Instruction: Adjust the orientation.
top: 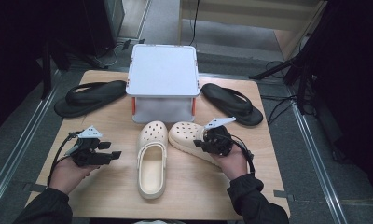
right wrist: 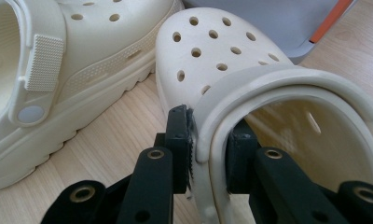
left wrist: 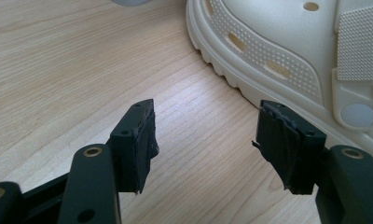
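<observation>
Far left on the desk [top: 110,186], a black sandal [top: 89,96], lying flat and well apart from the hands. Nearer the front edge, the left tongs [top: 112,150], held low over bare wood, jaws wide apart and holding nothing, aimed toward the left cream clog [top: 152,161]. At centre back, a grey lidded box [top: 163,83] with orange clips, standing just behind both clog toes (the nearest thing in the way of any forward push). Just right of the left clog, the right cream clog [top: 190,137], toe angled toward the box, close beside its twin at the toes. Over its heel end, the right tongs [top: 199,143], closed on the clog's rim. Far right, a second black sandal [top: 231,103], just behind the right hand [top: 234,163].

From the left gripper view: open jaws over wood grain, the left clog's ridged sole and strap rivet [left wrist: 358,115] close beyond the right jaw, untouched. From the right gripper view: the rim and folded-forward strap [right wrist: 268,77] pinched together, one jaw outside, one inside the opening.
</observation>
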Demonstrator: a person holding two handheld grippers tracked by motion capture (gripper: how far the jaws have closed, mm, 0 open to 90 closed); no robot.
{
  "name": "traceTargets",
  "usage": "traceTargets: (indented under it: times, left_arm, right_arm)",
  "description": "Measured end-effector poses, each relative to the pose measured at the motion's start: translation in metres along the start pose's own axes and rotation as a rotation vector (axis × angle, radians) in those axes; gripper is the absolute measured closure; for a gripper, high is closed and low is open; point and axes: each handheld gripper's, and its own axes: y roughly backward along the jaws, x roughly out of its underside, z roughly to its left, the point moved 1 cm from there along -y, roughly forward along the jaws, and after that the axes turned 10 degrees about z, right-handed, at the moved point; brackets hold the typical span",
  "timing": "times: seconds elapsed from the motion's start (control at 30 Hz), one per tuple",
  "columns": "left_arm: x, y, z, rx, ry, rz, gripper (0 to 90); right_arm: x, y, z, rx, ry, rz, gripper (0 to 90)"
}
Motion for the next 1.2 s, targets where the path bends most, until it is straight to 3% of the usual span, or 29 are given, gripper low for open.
traceTargets:
  times: [0.2, 0.33, 0.53, 0.67, 0.8, 0.93, 0.97, 1.03, 1.2]
  left_arm:
    - [0.000, 0.000, -0.001, 0.000, -0.002, -0.002, 38.1]
    - [-0.001, 0.000, 0.000, 0.002, -0.001, -0.001, 38.1]
    - [-0.002, 0.001, -0.001, 0.001, -0.008, -0.013, 38.2]
    - [-0.004, 0.000, -0.001, 0.006, -0.008, -0.010, 38.3]
    - [-0.006, -0.002, -0.002, 0.013, -0.019, -0.001, 38.2]
    - [-0.008, -0.004, -0.002, 0.016, -0.023, 0.000, 38.2]
    - [-0.009, -0.005, -0.002, 0.017, -0.025, 0.003, 38.2]
    - [-0.010, -0.005, -0.002, 0.022, -0.025, 0.008, 38.1]
    - [-0.012, -0.008, -0.004, 0.026, -0.036, 0.018, 37.6]
  right_arm:
    - [0.001, -0.003, -0.003, -0.004, -0.002, 0.000, 74.1]
    - [0.004, -0.001, -0.006, -0.042, -0.016, -0.037, 68.1]
    - [0.009, 0.014, -0.009, -0.037, -0.011, -0.068, 61.1]
    - [0.017, 0.030, -0.014, -0.045, -0.017, -0.106, 64.5]
    - [0.023, 0.040, -0.027, -0.041, -0.057, -0.130, 65.8]
    - [0.028, 0.045, -0.040, -0.030, -0.088, -0.132, 75.7]
    - [0.030, 0.048, -0.046, -0.011, -0.095, -0.134, 82.8]
    - [0.031, 0.048, -0.049, 0.002, -0.098, -0.139, 83.7]
    - [0.035, 0.048, -0.070, 0.032, -0.150, -0.145, 90.0]
